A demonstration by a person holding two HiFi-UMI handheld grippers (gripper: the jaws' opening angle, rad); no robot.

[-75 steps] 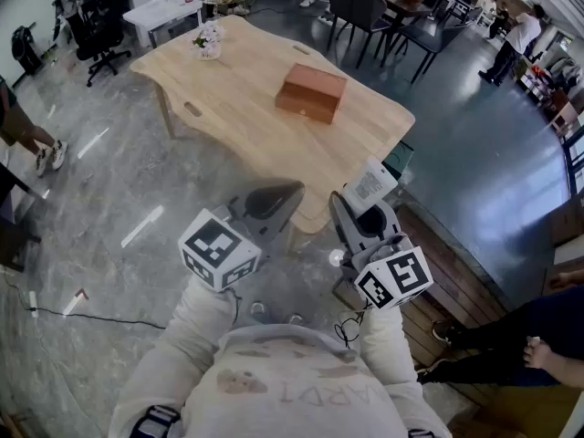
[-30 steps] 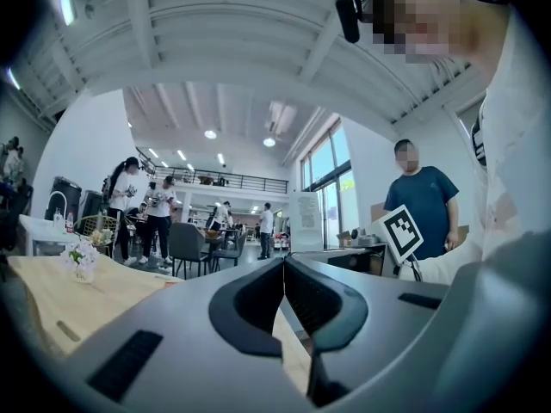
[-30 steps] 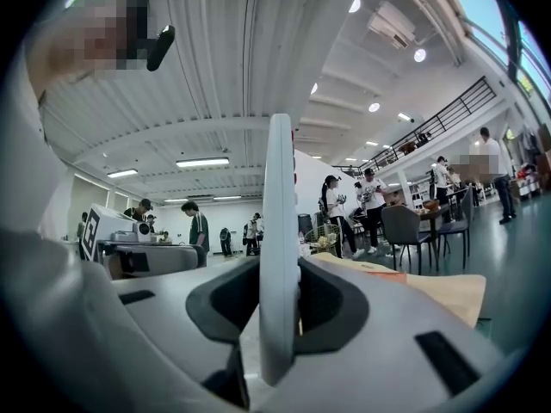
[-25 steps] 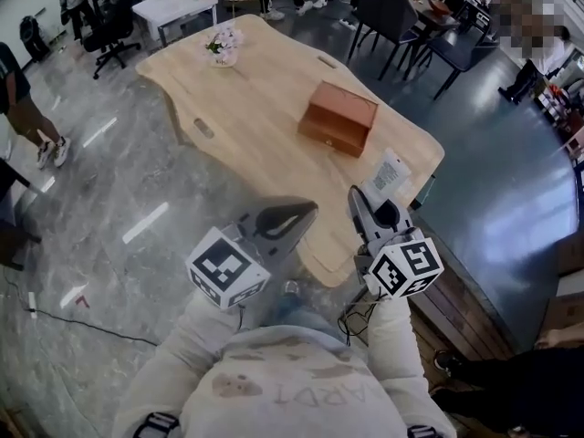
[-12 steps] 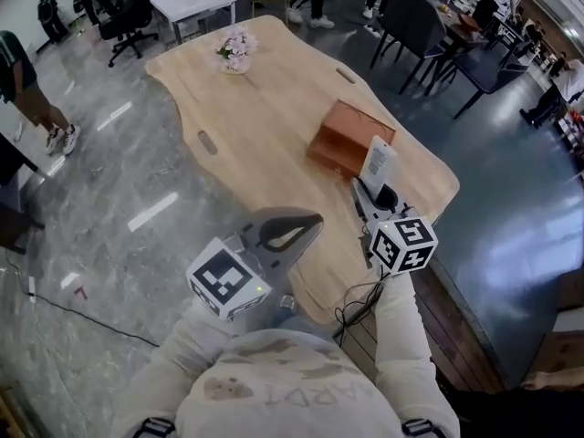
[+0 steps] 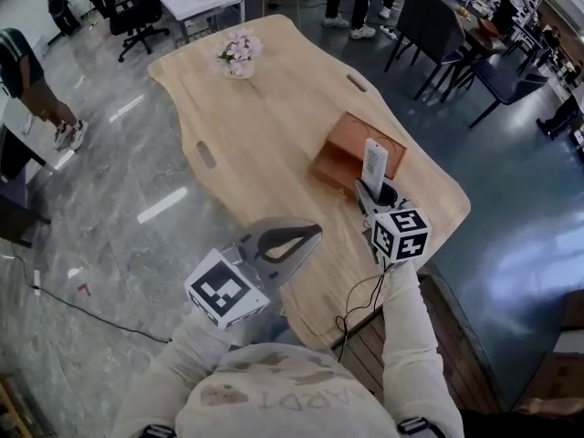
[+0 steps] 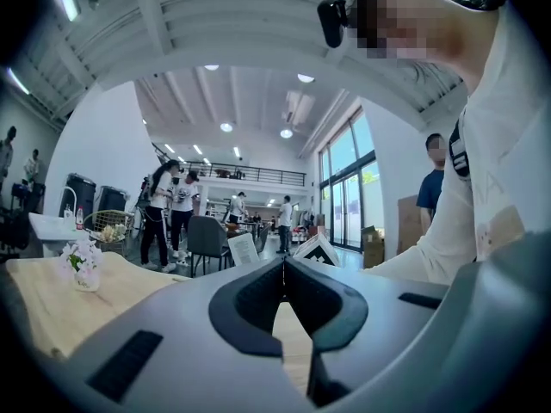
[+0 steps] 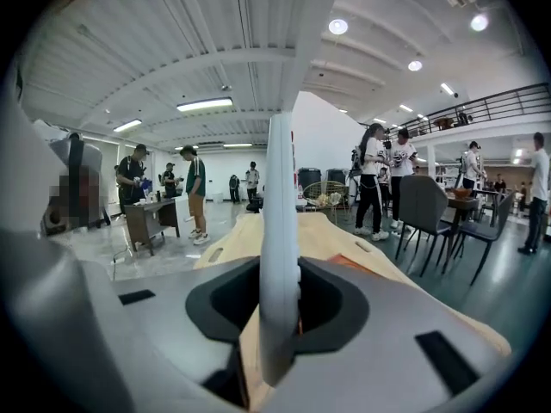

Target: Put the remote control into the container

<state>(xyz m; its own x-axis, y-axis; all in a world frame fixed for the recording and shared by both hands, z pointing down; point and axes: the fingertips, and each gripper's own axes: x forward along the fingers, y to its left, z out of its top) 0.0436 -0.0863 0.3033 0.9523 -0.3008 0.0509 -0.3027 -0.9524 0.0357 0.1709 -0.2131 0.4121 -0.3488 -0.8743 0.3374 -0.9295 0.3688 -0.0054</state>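
Note:
My right gripper (image 6: 376, 188) is shut on a white remote control (image 6: 373, 165), held on edge over the near side of a brown wooden box (image 6: 347, 153) on the light wooden table (image 6: 265, 108). In the right gripper view the remote control (image 8: 280, 231) stands upright between the jaws and hides most of the box, of which an orange-brown strip (image 8: 362, 268) shows to the right. My left gripper (image 6: 310, 233) hangs shut and empty over the table's near edge, left of the right gripper. In the left gripper view its jaws (image 7: 283, 261) meet at the tips.
A small vase of pink flowers (image 6: 238, 55) stands at the table's far end. Dark chairs (image 6: 429, 26) and another table stand beyond on the right. People walk at the back; a person (image 6: 32, 89) stands at the left. The table's right edge drops to a blue-grey floor (image 6: 511, 208).
My right gripper has carried the remote control forward from beside the table's near corner to over the box. The view has moved closer to the table. The left gripper stays shut.

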